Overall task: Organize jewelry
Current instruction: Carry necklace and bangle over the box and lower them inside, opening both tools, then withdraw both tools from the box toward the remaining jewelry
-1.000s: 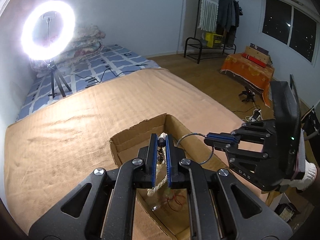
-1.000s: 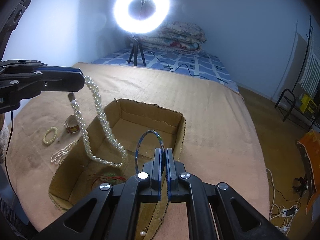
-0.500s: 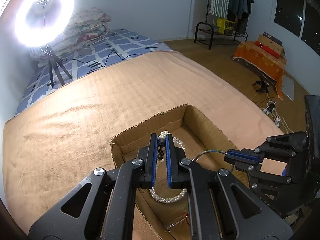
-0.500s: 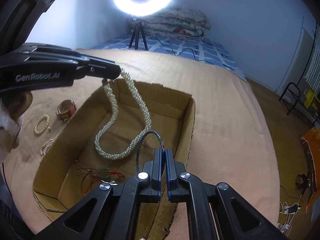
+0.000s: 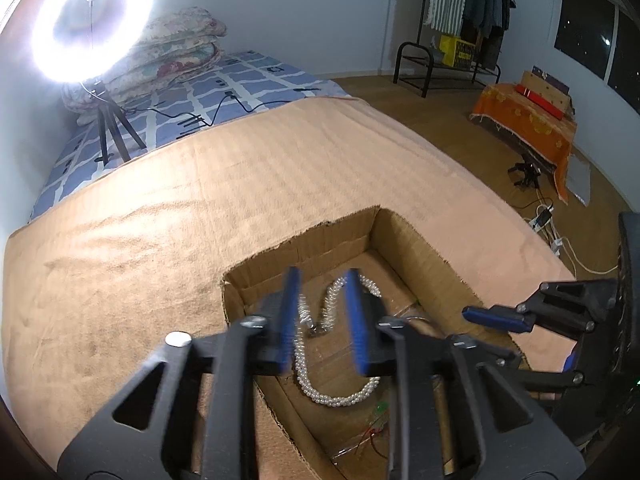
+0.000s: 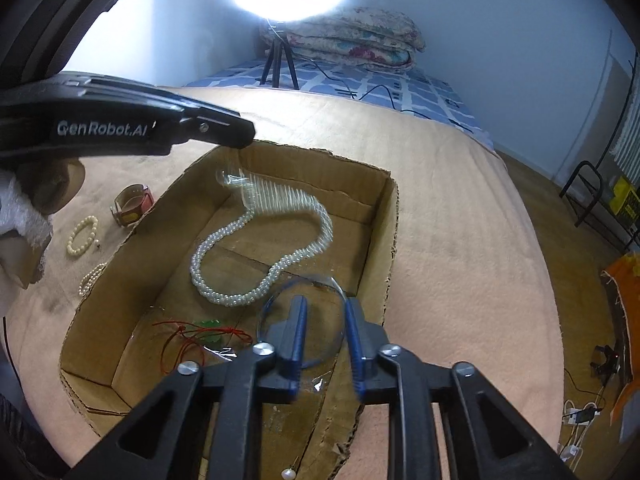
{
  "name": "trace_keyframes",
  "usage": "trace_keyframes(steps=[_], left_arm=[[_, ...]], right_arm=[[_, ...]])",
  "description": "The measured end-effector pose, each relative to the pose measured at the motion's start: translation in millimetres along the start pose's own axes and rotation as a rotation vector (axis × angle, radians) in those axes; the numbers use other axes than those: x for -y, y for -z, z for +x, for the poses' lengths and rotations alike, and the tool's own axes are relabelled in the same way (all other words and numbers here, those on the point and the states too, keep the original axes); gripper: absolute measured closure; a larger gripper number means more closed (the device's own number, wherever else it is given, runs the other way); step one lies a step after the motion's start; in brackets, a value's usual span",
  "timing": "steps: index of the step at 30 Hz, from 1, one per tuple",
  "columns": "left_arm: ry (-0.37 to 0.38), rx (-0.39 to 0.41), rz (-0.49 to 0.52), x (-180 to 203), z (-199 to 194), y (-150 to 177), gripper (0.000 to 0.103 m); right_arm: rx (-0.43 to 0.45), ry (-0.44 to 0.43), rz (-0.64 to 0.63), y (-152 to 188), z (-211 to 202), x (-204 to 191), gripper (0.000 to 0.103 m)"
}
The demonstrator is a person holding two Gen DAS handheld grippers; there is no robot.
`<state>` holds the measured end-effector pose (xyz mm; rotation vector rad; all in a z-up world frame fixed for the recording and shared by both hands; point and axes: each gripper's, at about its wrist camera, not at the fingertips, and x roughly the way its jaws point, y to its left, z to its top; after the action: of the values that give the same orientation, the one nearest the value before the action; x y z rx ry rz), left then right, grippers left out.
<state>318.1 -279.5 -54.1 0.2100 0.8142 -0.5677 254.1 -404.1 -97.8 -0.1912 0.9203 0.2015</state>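
1. Left wrist view: the left gripper has just been opening; its jaws stand apart above the box. The pearl necklace, released, falls blurred into the box.
2. Right wrist view: the right gripper has just been opening too; the blue bangle lies loose between its jaws, over the box floor. The other gripper reads "GenRobot.AI".

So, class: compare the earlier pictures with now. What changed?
Both tongs have just opened: the left tongs let the pearl necklace fall into the cardboard box, and the right tongs released the blue bangle. The box and the jewelry outside it stayed put.
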Motion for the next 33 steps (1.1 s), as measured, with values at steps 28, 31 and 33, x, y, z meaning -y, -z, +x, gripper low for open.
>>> trace_keyframes(steps=[28, 31, 33], left_arm=[[-0.112, 0.108, -0.138, -110.0, -142.0, 65.0, 0.069], [-0.138, 0.097, -0.156, -126.5, -152.7, 79.2, 0.062], [-0.156, 0.09, -0.167, -137.1, -158.6, 90.0, 0.053]], right_arm=[[0.202, -0.043, 0.025, -5.6, -97.5, -48.7, 0.015], [0.239, -0.031, 0.006, -6.8, -108.4, -59.2, 0.008], [0.258, -0.036, -0.002, -7.4, -115.0, -66.1, 0.002]])
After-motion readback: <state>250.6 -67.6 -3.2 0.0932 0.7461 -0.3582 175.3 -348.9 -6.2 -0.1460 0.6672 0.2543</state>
